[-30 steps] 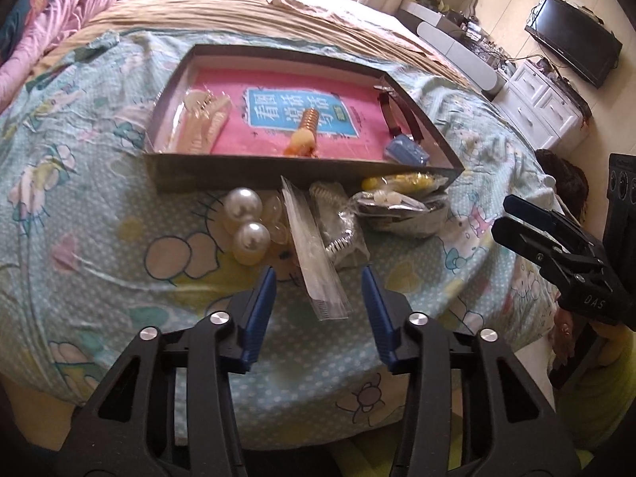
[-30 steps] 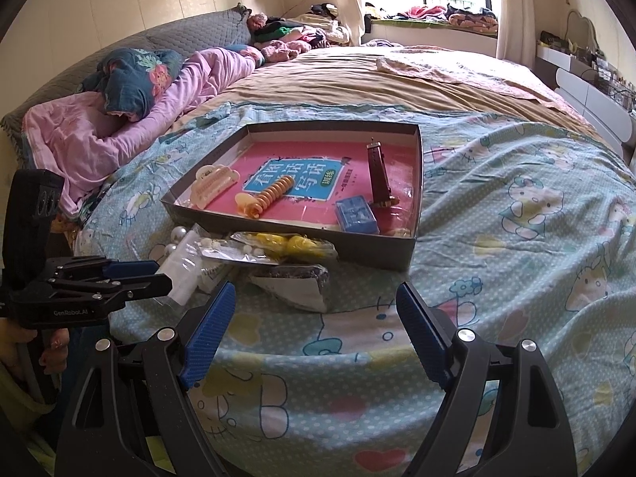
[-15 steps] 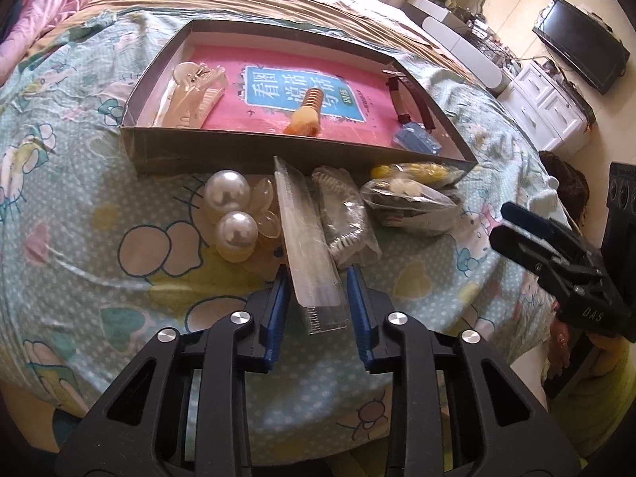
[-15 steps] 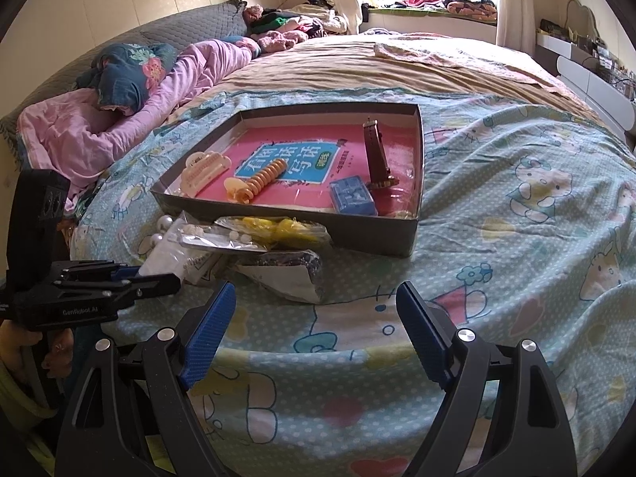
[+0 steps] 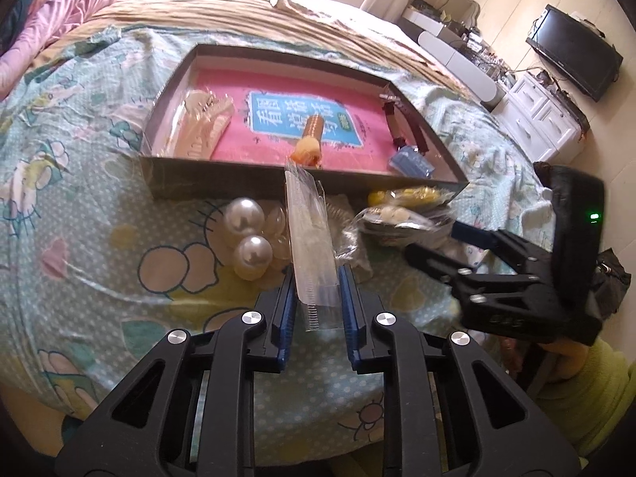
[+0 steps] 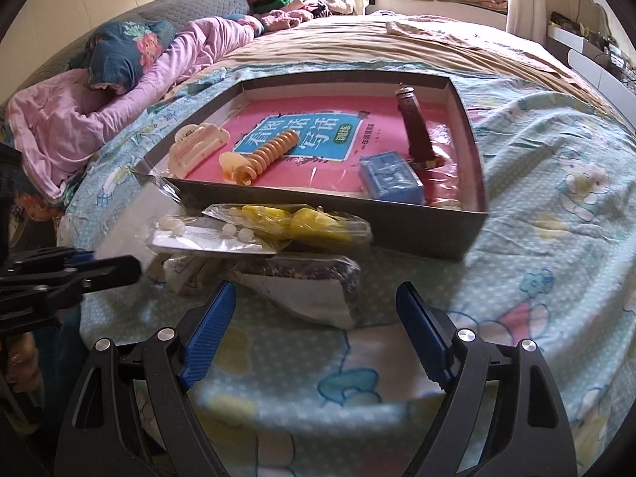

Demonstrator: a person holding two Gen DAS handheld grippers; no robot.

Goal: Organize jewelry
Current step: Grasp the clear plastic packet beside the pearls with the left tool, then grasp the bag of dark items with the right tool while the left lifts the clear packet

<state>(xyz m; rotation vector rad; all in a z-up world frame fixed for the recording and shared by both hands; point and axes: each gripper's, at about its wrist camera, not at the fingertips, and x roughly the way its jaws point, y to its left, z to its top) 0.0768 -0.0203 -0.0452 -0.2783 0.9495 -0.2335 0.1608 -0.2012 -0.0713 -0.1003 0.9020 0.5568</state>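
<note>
Left gripper [image 5: 317, 292] is clamped on the near end of a long clear plastic sleeve with a comb-like strip inside [image 5: 308, 238]; both blue pads press its edges, and the far end of the sleeve reaches the front wall of the shallow grey cardboard tray [image 5: 222, 179]. Can't tell if the sleeve is lifted off the pale blue cartoon-print bedsheet [image 5: 99, 262] or lying on it. Two large pearl beads [image 5: 248, 234] sit just left of the sleeve, on the sheet. Right of it: a crumpled clear bag with something coiled and silvery [image 5: 349, 246], mostly hidden. Right gripper [image 6: 314, 336] has its jaws spread wide with nothing between them, hovering over the sheet just in front of a clear packet with dark sparkly contents [image 6: 310, 282]. Behind that packet, against the tray wall: a bag of yellow pieces [image 6: 302, 220] and a flat pack with small white beads [image 6: 210, 236]. Inside the tray, on a pink book cover: a cream claw hair clip [image 6: 196, 147] on the left, an orange spiral hair tie [image 6: 266, 155] in the middle, a dark brown strap [image 6: 417, 135] and a small blue box [image 6: 391, 181] on the right.
</note>
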